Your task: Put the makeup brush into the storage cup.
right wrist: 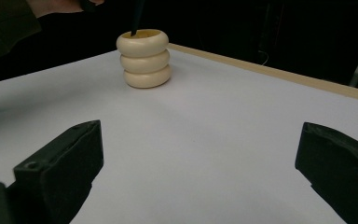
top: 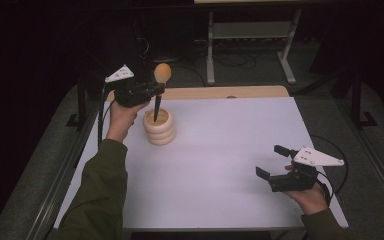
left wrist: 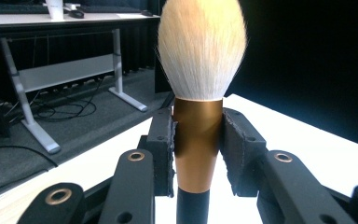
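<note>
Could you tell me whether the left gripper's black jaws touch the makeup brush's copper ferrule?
Touching: the left gripper view shows both pads of the left gripper pressed against the ferrule.

Cream ringed holder [top: 159, 127], copper-banded black-handled brush [left wrist: 198, 140].

Holder mouth: we see the brush [top: 159, 95] standing in the ringed holder [top: 160, 127], blocking entry from above.
Left side: our left claw [top: 156, 90] crowds the holder.
Centre tabletop [top: 230, 145]: bare, open passage.
Right claw [top: 270, 161]: well apart, unobstructed.
</note>
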### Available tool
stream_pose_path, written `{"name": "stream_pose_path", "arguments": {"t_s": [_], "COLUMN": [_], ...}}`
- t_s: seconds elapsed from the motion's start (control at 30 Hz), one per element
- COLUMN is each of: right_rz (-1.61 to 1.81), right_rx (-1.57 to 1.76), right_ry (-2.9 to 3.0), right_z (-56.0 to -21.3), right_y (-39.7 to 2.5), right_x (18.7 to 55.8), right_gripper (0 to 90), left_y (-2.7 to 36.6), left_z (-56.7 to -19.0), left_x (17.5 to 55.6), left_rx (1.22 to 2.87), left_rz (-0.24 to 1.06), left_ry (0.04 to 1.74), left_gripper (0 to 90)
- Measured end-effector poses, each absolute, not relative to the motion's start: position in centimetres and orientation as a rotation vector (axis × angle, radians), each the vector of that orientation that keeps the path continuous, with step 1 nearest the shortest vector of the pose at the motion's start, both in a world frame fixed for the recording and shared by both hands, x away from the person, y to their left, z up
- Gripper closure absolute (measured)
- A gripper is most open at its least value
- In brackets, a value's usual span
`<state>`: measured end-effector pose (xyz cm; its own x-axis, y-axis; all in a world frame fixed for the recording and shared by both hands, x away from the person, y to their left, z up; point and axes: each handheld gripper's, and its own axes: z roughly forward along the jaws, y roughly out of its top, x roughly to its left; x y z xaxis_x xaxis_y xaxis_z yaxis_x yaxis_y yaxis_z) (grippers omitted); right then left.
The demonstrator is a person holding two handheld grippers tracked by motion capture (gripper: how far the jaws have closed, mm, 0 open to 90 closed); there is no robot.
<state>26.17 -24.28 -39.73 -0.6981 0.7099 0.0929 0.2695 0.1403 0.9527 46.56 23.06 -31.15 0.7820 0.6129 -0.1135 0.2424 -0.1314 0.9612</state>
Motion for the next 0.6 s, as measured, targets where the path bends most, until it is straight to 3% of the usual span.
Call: {"name": "stream_pose_path", "arguments": {"t_s": [0.6], "right_rz": [1.576], "right_rx": [0.945], "right_ry": [2.048], "right_z": [-39.8], "right_y": [-24.3], "right_x": [26.2], "right_gripper": [0.3], "left_y": [23.5], "left_z": [-33.0], "left_x": [46.7], "left_rx": [1.714], "left_rz": [0.361], "left_ry": [0.701], "left_gripper": [66.4]}}
